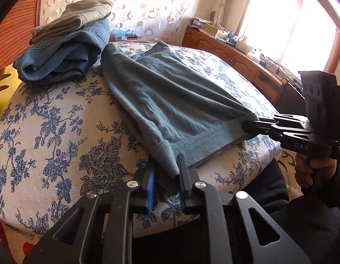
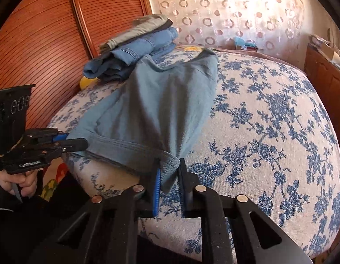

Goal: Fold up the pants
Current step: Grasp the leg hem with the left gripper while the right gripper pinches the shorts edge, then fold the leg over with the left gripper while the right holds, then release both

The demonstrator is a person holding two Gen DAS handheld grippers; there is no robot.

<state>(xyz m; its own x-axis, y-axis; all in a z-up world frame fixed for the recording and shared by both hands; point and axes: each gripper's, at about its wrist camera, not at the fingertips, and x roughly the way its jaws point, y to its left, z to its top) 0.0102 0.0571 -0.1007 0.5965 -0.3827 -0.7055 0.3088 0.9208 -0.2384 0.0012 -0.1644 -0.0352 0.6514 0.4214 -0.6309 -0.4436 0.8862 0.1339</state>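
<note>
Teal-blue pants (image 1: pixel 170 101) lie folded lengthwise on the floral bed cover (image 1: pixel 49 132), with their stitched near edge at the bed's front. My left gripper (image 1: pixel 167 173) is shut on the left corner of that edge, and cloth bunches between its blue pads. In the right wrist view the same gripper (image 2: pixel 82 142) pinches that corner from the left. My right gripper (image 2: pixel 169 176) is shut on the other corner of the pants (image 2: pixel 152 105). The left wrist view shows it (image 1: pixel 247 127) clamped on the cloth, with a hand (image 1: pixel 310 171) holding its handle.
A stack of folded jeans under an olive garment (image 1: pixel 66 50) sits at the far left of the bed, touching the pants' far end. A wooden cabinet (image 1: pixel 236 59) with clutter runs along the right under the window. Slatted wooden doors (image 2: pixel 38 55) stand to the left.
</note>
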